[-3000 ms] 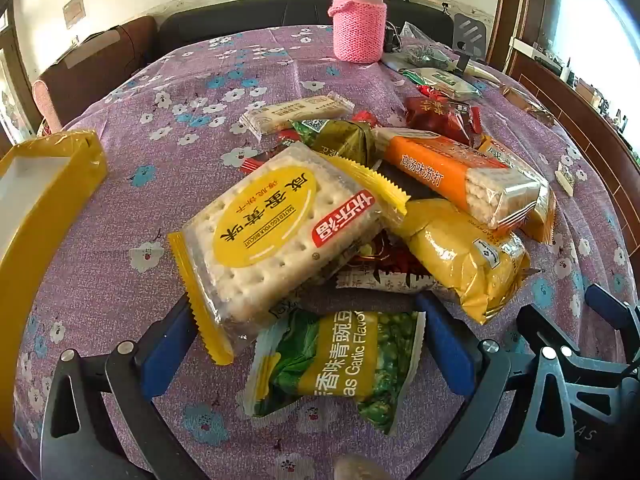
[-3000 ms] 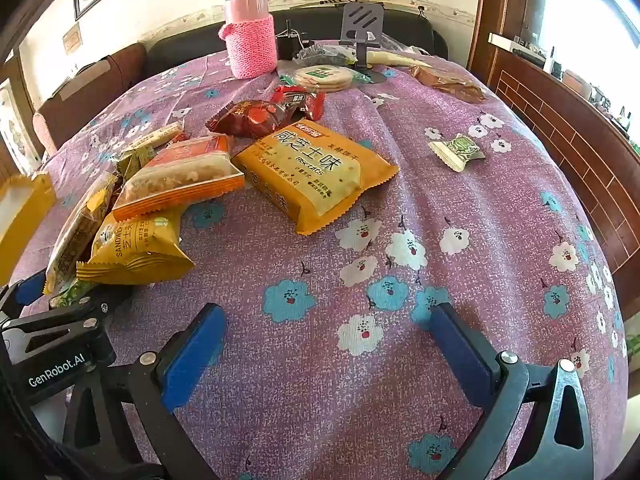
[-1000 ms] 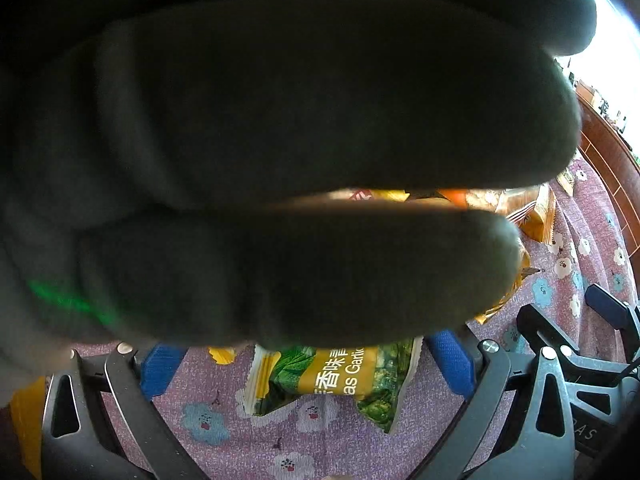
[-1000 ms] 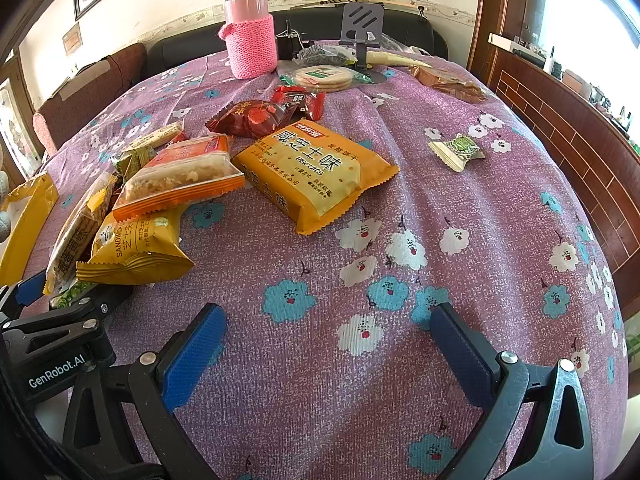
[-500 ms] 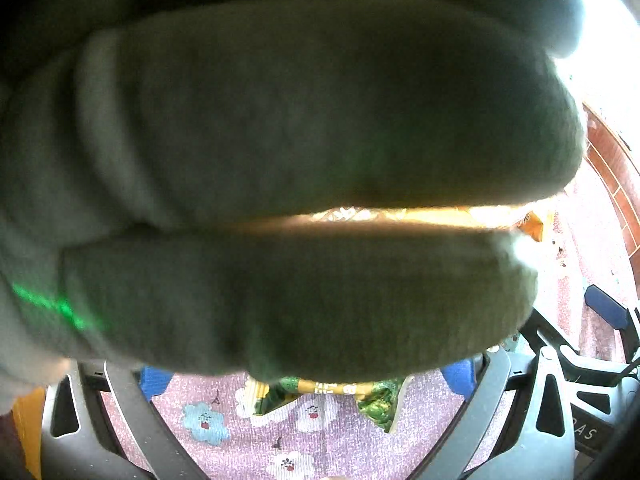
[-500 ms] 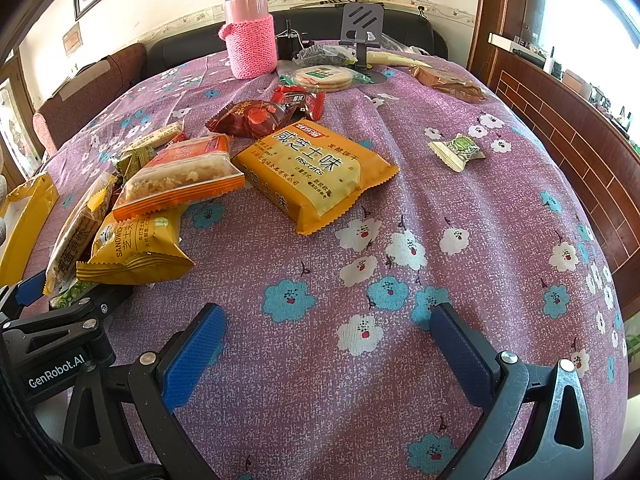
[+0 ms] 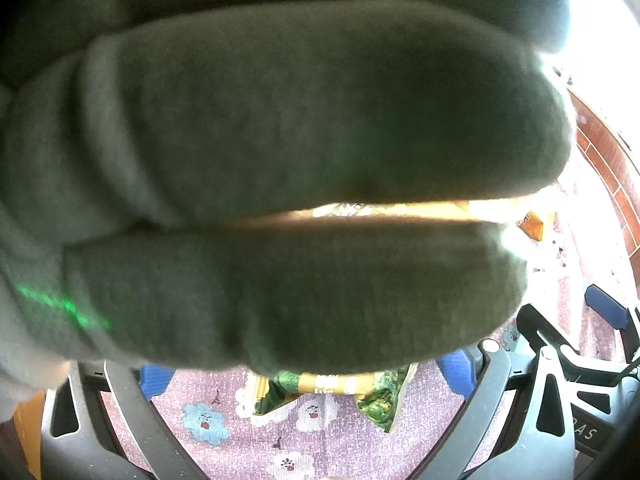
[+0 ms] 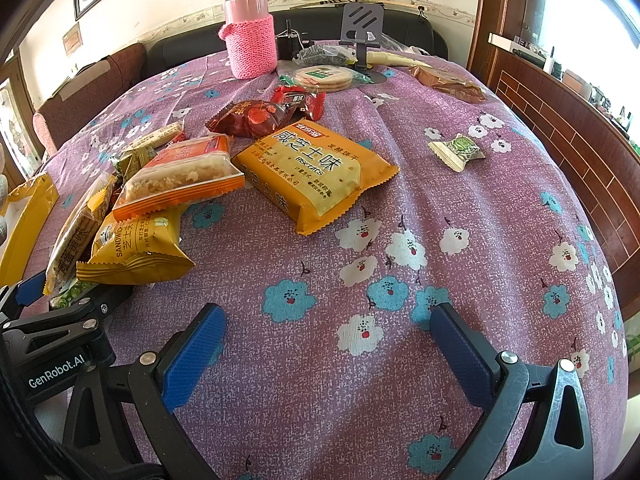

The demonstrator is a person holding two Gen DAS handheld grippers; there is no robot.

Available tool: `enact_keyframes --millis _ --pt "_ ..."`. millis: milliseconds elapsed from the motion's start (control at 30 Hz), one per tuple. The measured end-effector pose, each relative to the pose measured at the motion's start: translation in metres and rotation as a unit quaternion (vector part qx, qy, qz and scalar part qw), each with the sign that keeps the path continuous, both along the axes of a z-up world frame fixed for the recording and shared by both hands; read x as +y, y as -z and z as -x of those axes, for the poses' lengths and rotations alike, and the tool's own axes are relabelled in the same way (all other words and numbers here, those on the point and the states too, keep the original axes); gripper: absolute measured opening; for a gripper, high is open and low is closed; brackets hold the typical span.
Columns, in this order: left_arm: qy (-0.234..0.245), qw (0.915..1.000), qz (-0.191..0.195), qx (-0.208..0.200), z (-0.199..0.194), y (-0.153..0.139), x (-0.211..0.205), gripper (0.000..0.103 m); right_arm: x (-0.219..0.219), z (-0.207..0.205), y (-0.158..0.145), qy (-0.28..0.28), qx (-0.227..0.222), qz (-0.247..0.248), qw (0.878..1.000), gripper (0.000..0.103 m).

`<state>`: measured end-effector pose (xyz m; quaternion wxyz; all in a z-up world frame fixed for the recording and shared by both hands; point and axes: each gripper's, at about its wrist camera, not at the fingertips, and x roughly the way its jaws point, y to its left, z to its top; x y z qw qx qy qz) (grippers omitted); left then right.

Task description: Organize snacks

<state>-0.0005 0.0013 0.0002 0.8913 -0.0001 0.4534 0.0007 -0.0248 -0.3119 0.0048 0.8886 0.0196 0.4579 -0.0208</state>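
A grey gloved hand (image 7: 300, 168) covers most of the left wrist view. Below it my left gripper (image 7: 306, 372) stands open around a green garlic-pea packet (image 7: 340, 392) on the purple flowered cloth. In the right wrist view my right gripper (image 8: 328, 344) is open and empty over bare cloth. Ahead of it lie an orange biscuit pack (image 8: 316, 168), a clear orange-edged wafer pack (image 8: 180, 176), a yellow sandwich-cracker bag (image 8: 132, 248), a dark red packet (image 8: 252, 116) and a small green candy (image 8: 458, 150).
A yellow tray (image 8: 24, 216) sits at the table's left edge. A pink-sleeved flask (image 8: 250, 36), a phone stand (image 8: 362, 28) and round crackers (image 8: 322, 76) stand at the back. A wooden wall panel (image 8: 560, 120) runs along the right.
The gloved hand has come in front of the left camera and now hides a little more of the pea packet. The right gripper and the snacks have not moved.
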Motion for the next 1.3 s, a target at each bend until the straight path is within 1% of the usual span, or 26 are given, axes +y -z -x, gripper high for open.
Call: enact_keyframes --millis 1300 --pt "0.000 1.0000 -0.001 -0.001 0.0003 -0.0046 -0.0025 0.103 -0.0003 -0.0002 -0.0001 0.000 0.000 0.000 1.000 0.103"
